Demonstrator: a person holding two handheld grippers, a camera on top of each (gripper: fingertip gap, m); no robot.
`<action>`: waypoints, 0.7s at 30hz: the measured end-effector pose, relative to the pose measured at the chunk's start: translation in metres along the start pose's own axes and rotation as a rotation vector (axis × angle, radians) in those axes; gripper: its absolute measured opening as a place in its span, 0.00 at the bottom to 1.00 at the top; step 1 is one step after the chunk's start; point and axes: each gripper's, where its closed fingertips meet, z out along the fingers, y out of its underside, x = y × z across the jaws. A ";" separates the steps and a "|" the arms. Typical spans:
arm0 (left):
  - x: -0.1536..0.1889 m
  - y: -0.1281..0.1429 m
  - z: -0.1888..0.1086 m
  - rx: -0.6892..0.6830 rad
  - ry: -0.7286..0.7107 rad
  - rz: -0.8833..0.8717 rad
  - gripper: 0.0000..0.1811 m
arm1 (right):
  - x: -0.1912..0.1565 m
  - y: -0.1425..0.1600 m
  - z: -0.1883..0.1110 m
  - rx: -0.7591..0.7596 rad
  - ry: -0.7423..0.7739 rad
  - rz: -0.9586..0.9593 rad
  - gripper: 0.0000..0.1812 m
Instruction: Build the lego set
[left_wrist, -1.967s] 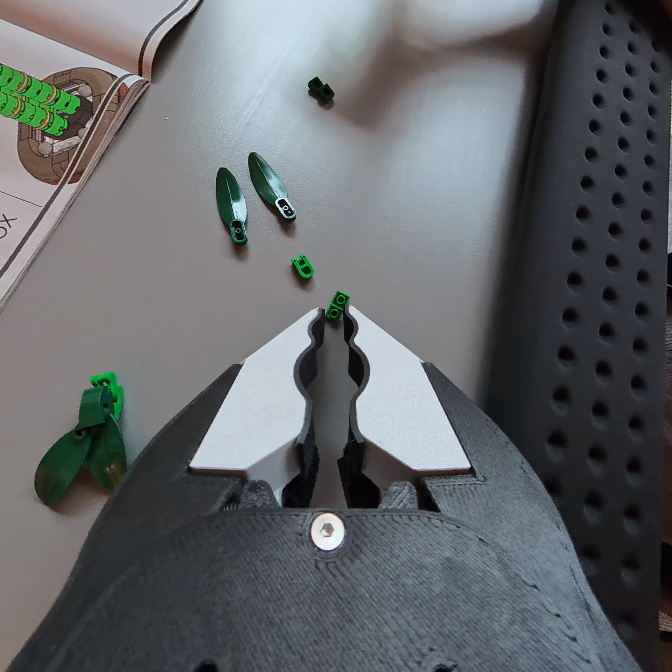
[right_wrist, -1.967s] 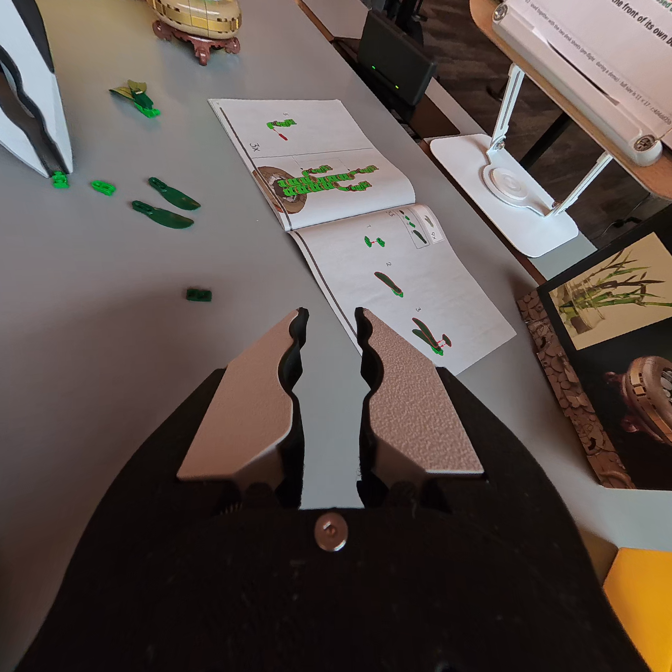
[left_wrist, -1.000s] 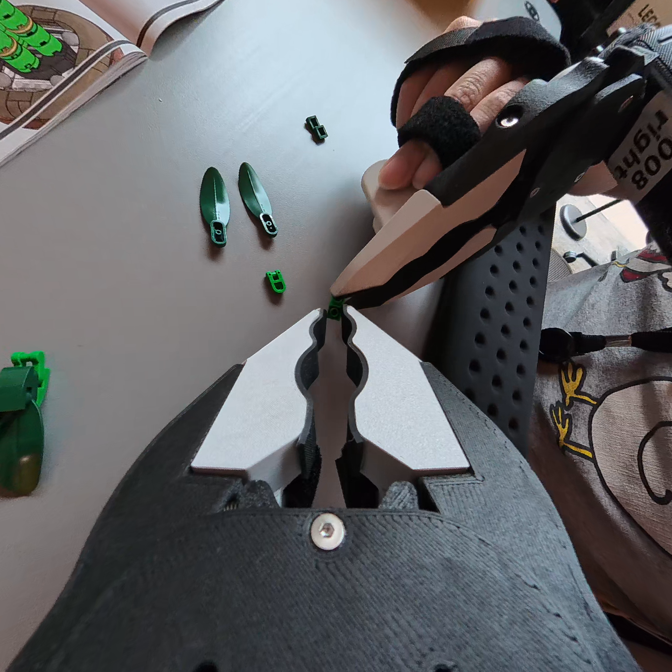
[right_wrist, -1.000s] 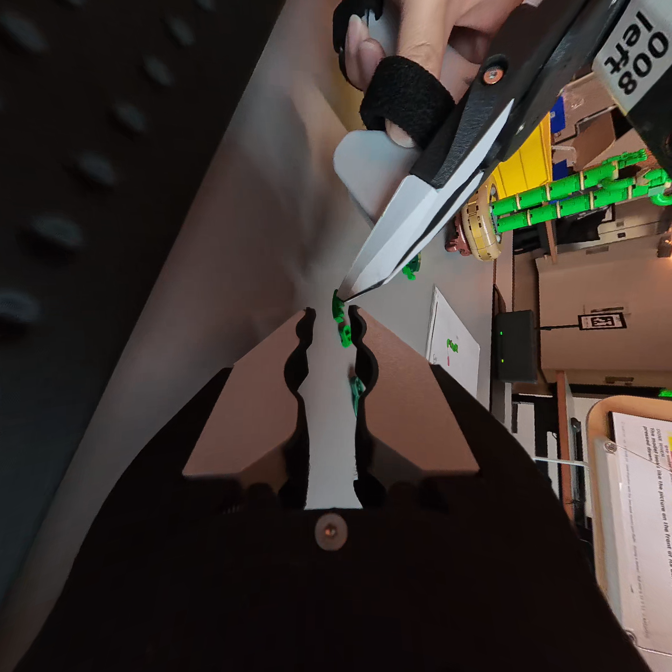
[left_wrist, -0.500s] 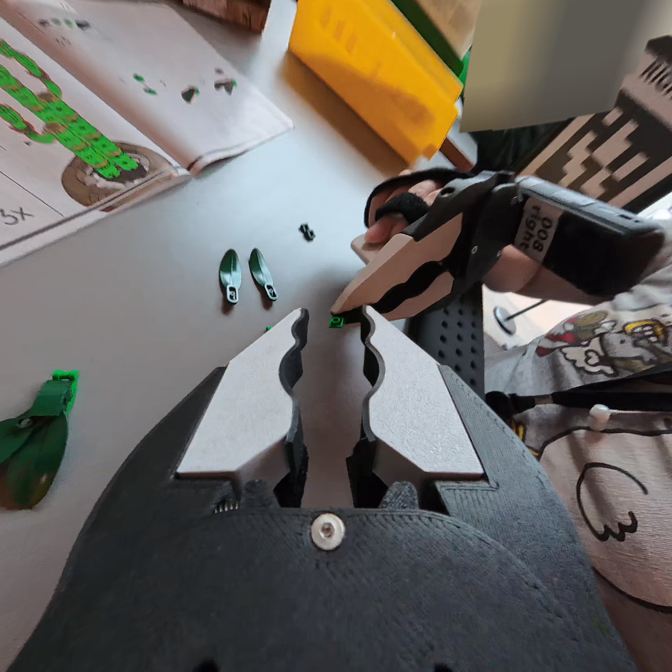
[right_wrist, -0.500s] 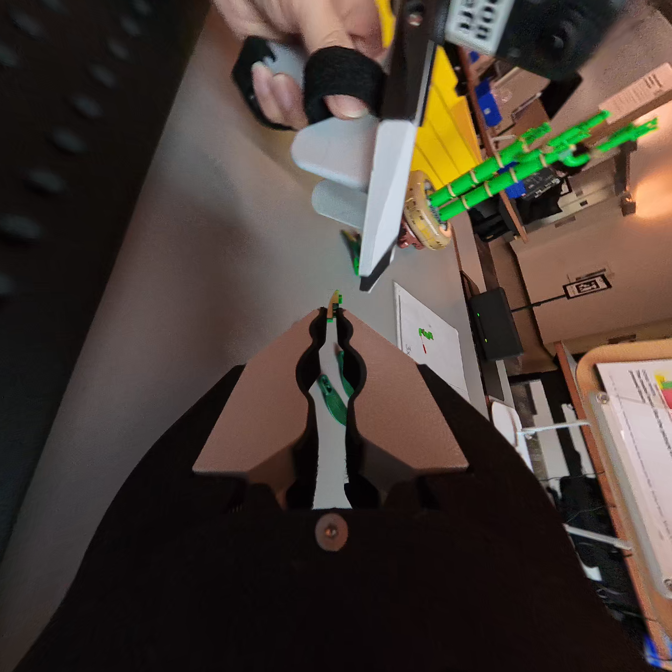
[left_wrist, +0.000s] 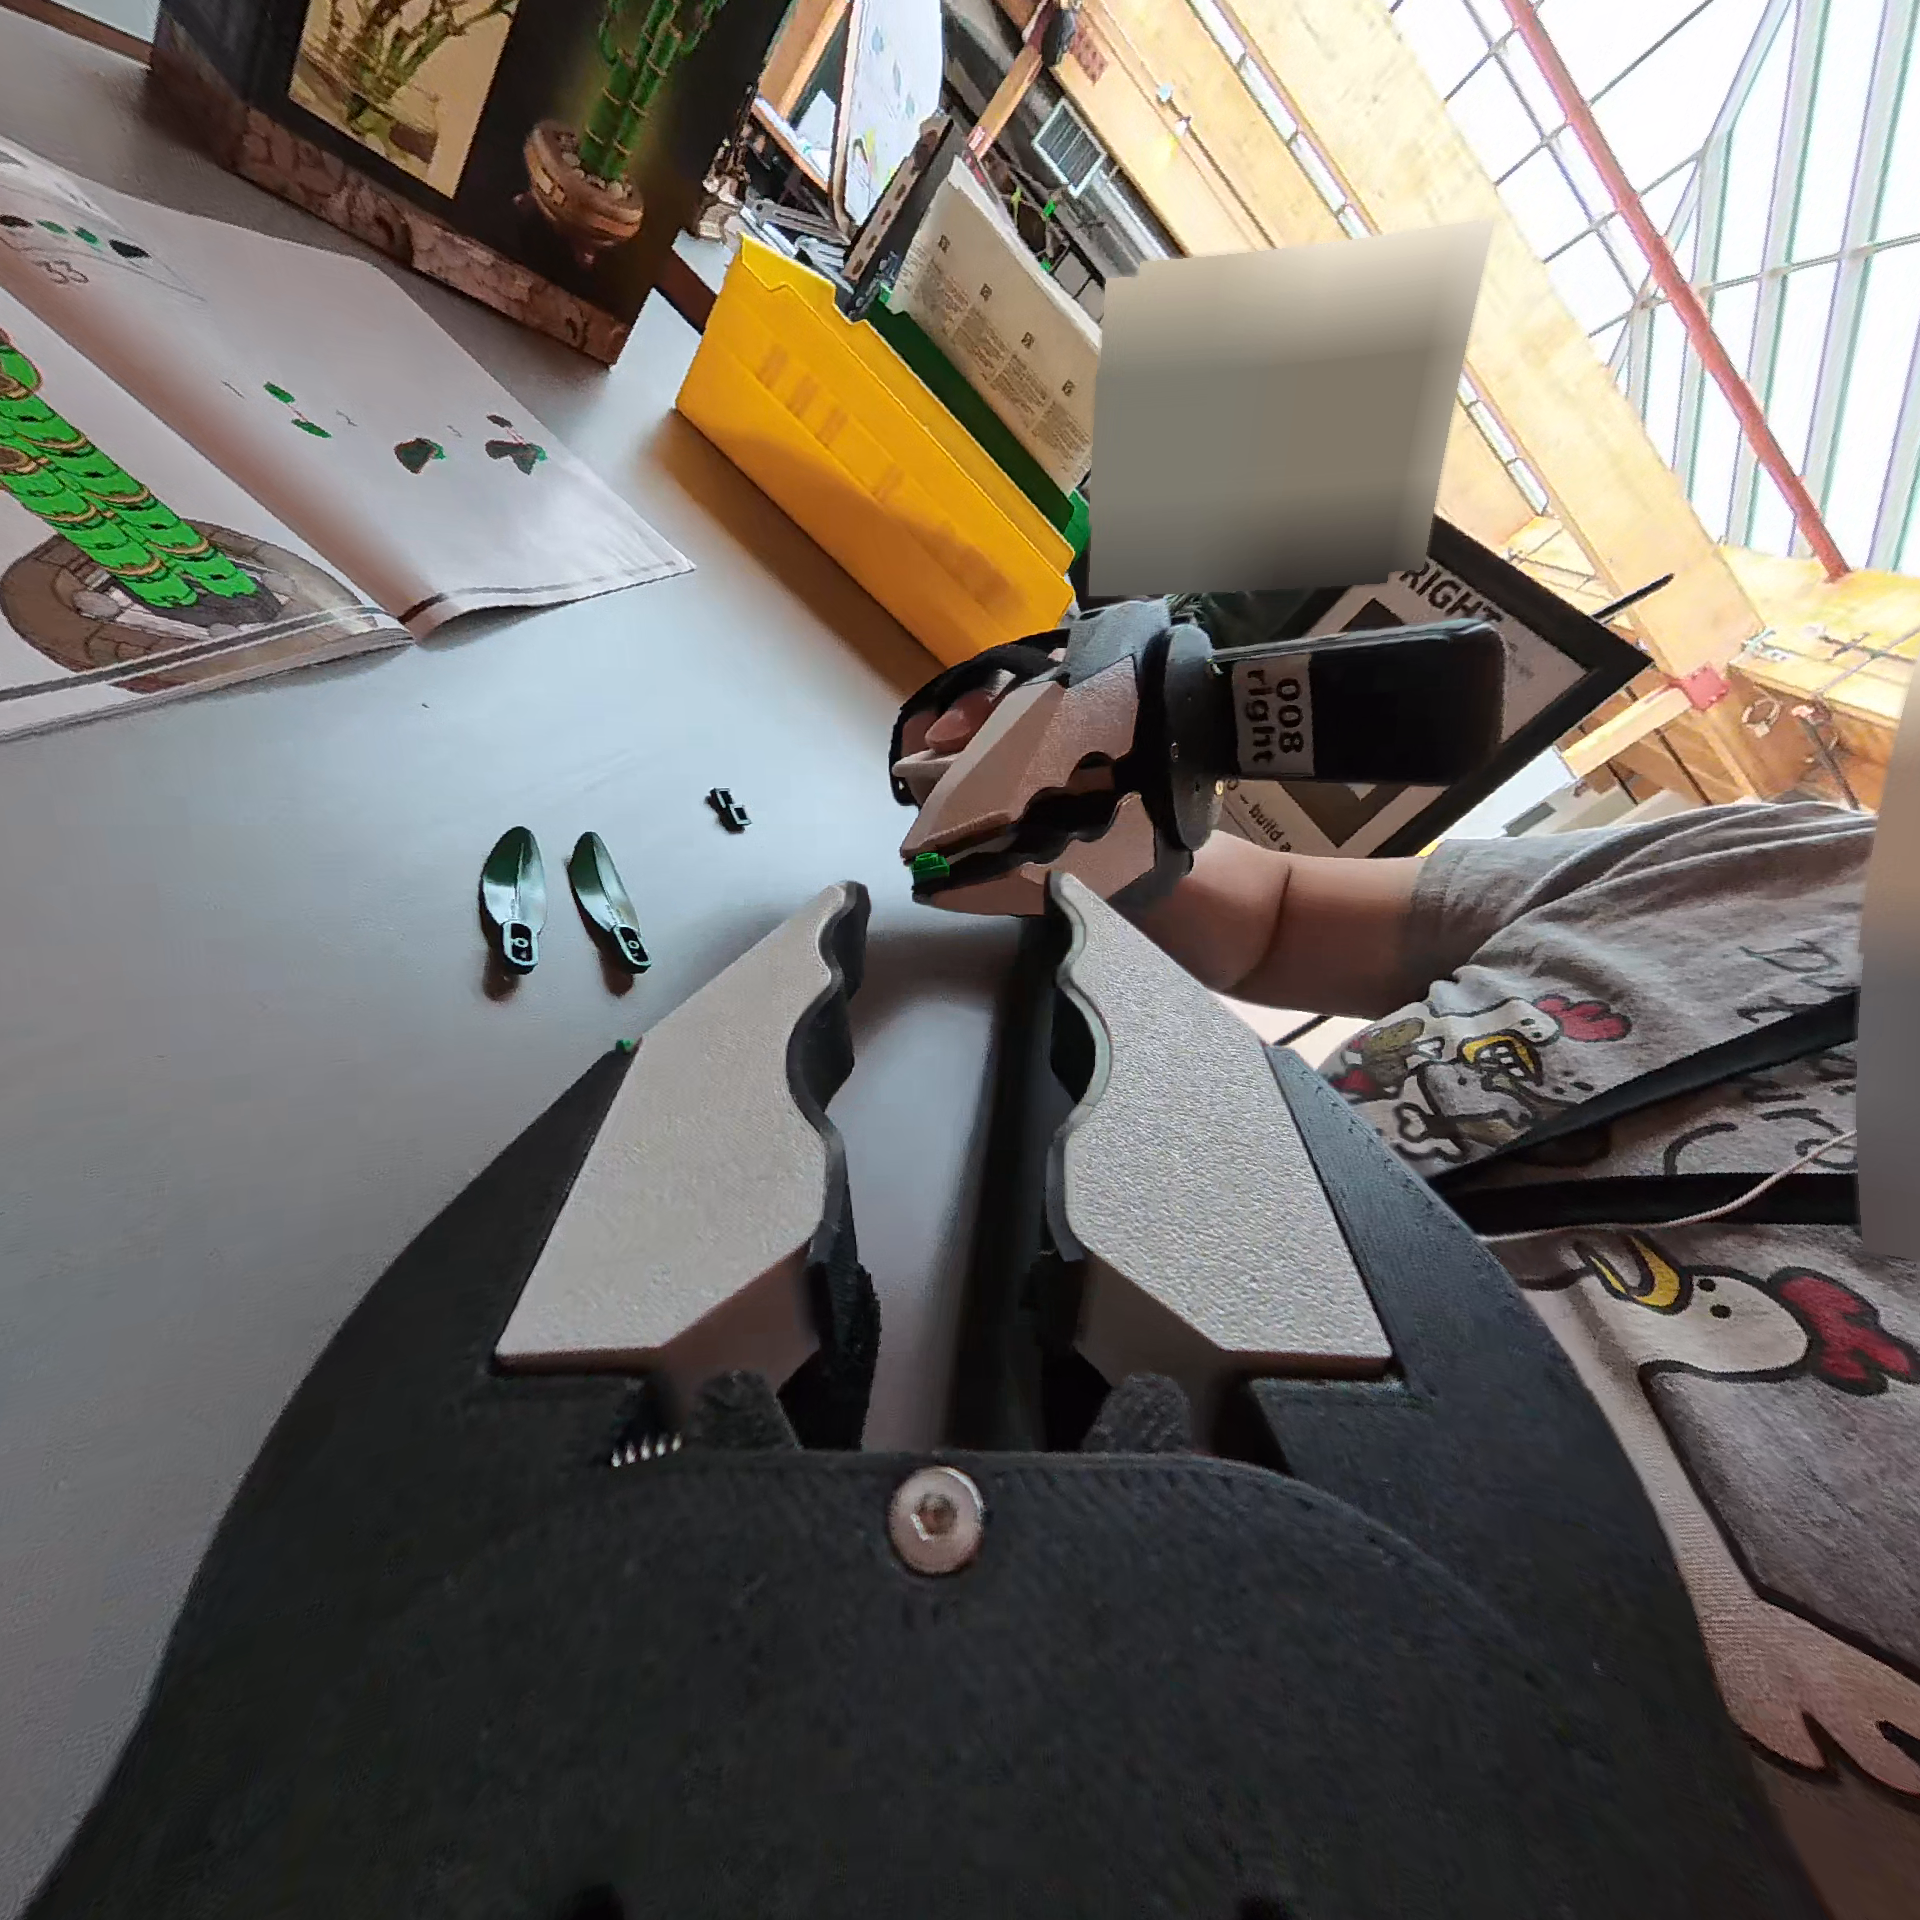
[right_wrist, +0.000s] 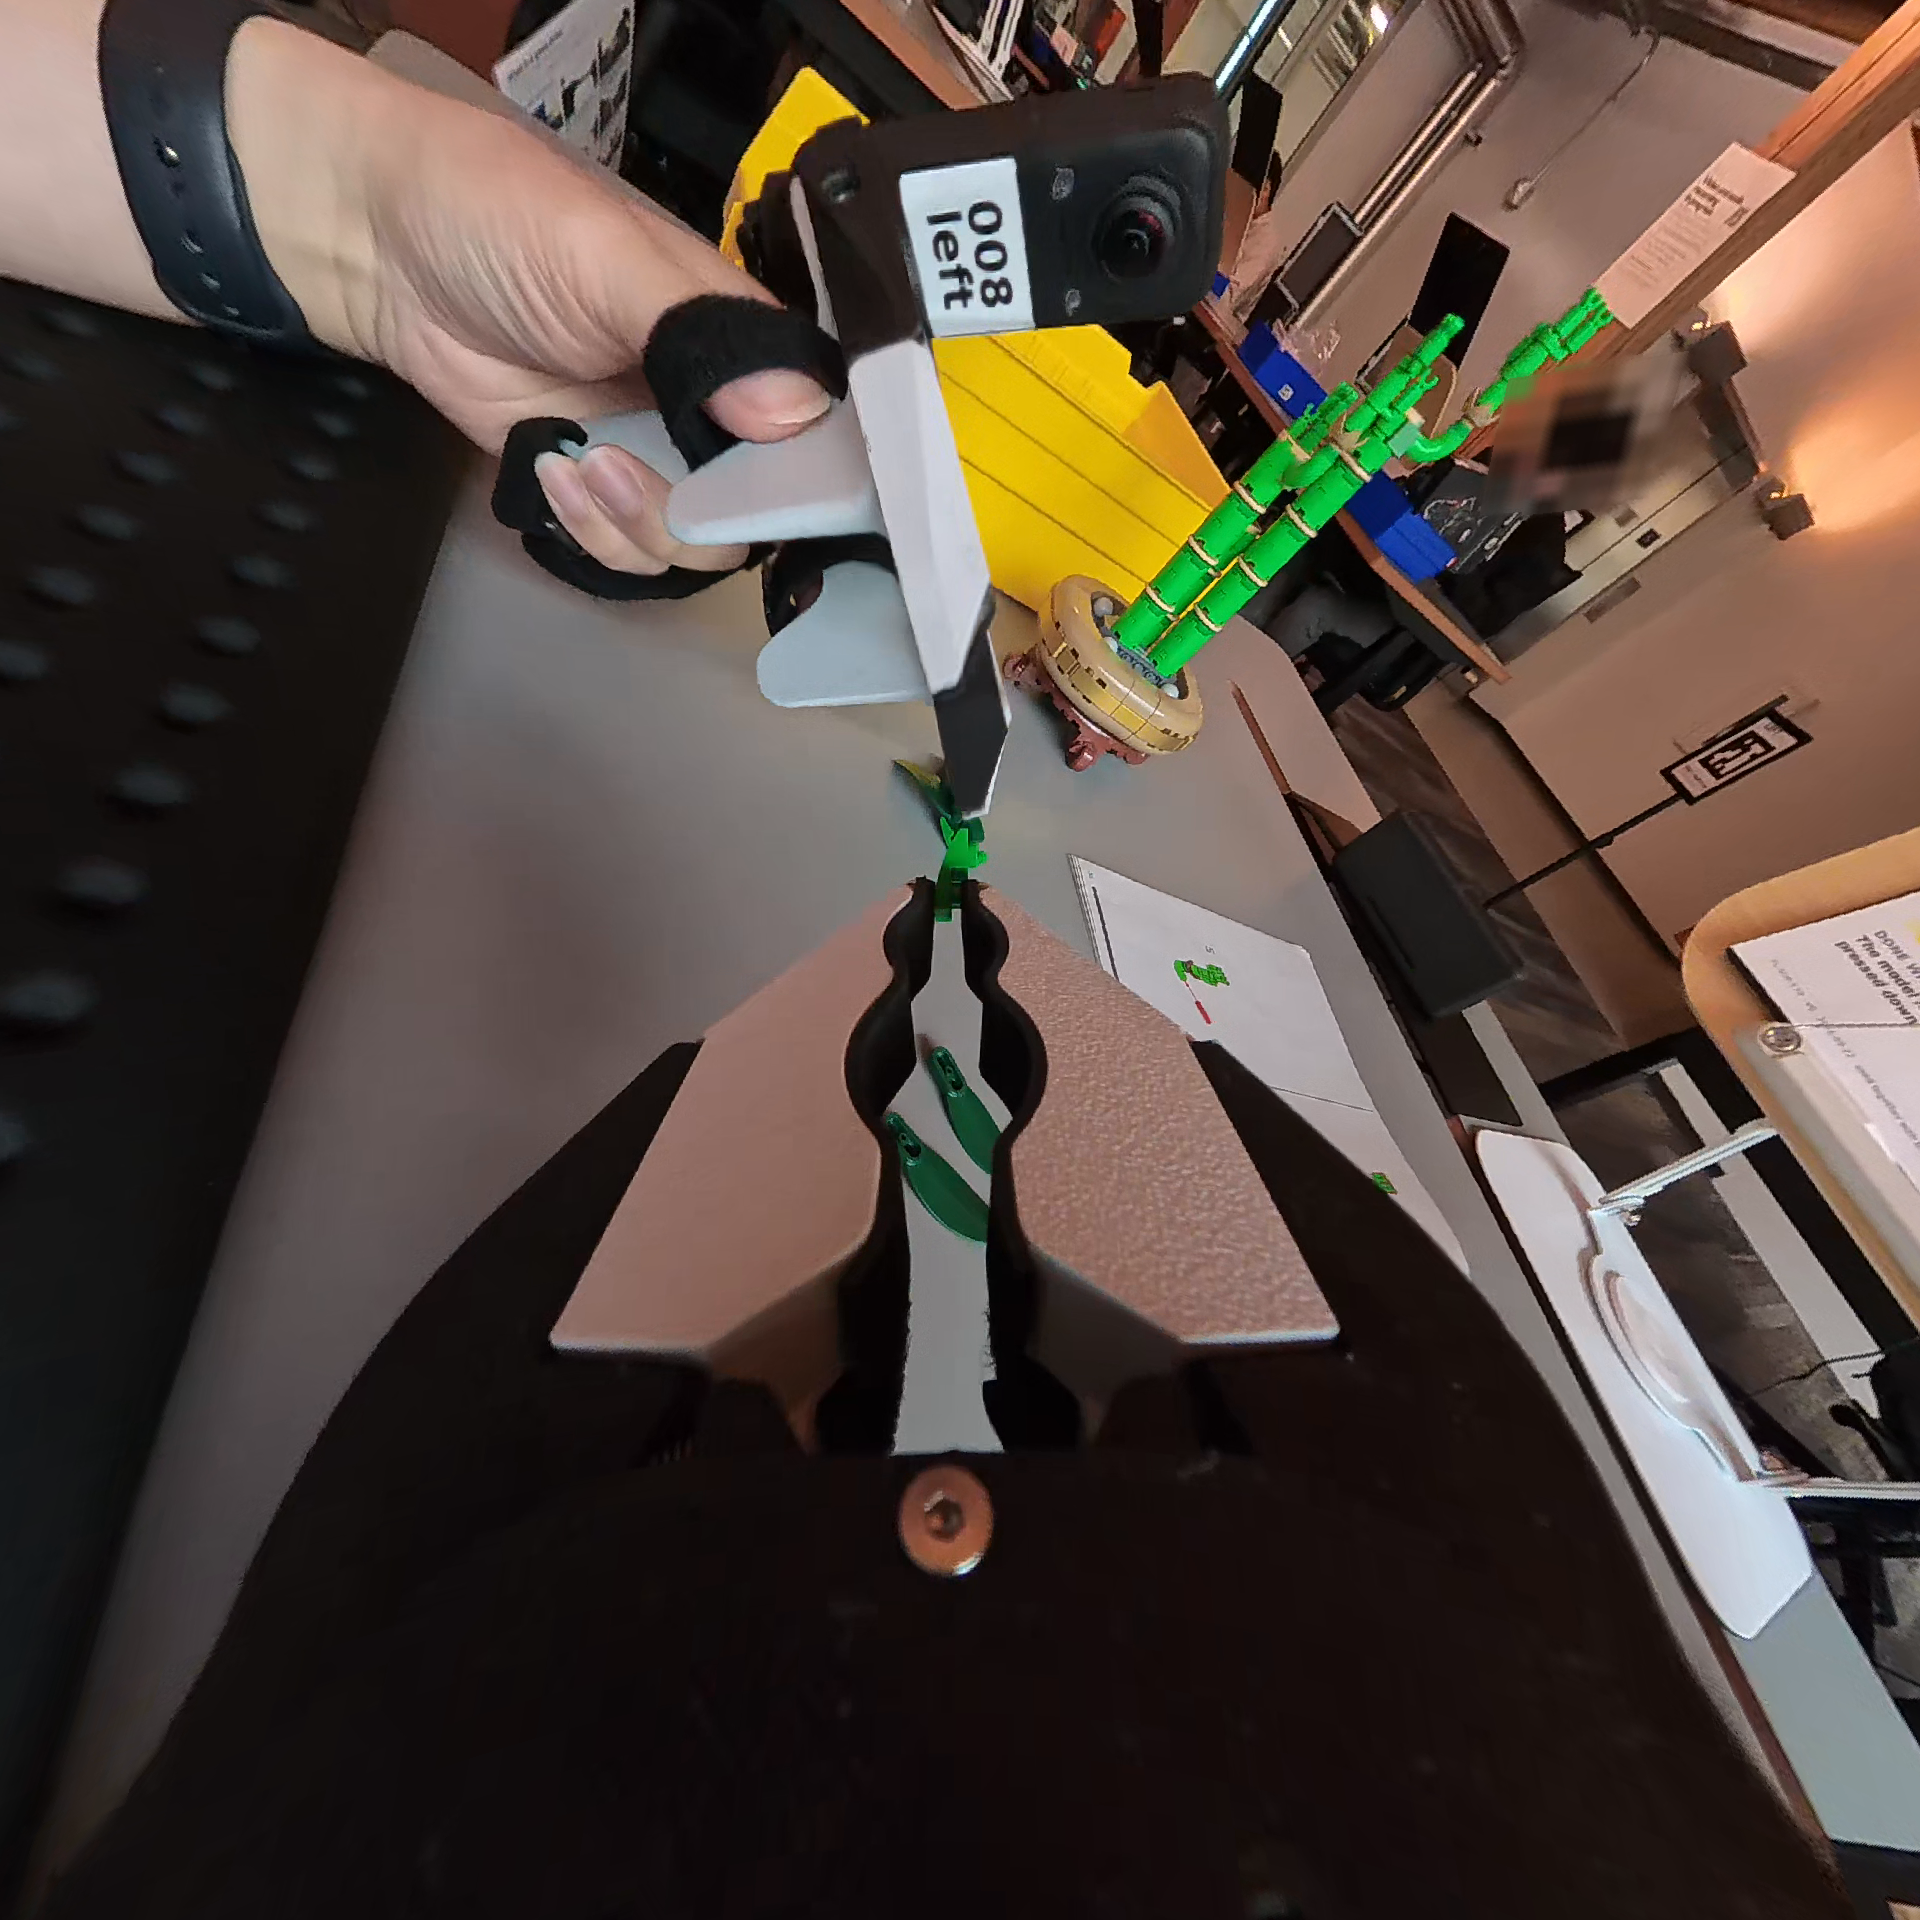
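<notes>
The right tongs (right_wrist: 943, 902) pinch a bright green piece (right_wrist: 948, 896) at their tips, above the grey table (left_wrist: 260, 935). The left tongs (left_wrist: 954, 902) are spread and empty, close beside it, with two dark leaves (left_wrist: 561, 899) lying beyond their left finger.

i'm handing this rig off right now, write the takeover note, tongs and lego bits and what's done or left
Right tongs: shut on a small bright green piece, lifted off the table.
Left tongs: open, empty, lifted above the table.
Parts: two dark green leaves lie side by side on the table, a small dark clip piece beyond them. A finished leaf cluster lies near the potted bamboo model. The instruction booklet is open.
Done: the bamboo stalks stand in the pot; one leaf cluster is made.
Left: probably join the held piece with the clip and both leaves, then mount the clusters.
</notes>
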 end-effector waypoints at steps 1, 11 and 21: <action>0.000 -0.001 0.000 0.002 -0.011 0.014 0.18 | 0.000 0.000 0.000 -0.001 0.004 -0.010 0.02; 0.025 -0.041 -0.026 0.280 -0.189 0.528 0.19 | 0.006 0.000 -0.006 -0.001 0.047 -0.044 0.02; 0.023 -0.027 -0.014 0.210 -0.139 0.459 0.17 | 0.008 0.002 -0.007 -0.002 0.051 -0.027 0.02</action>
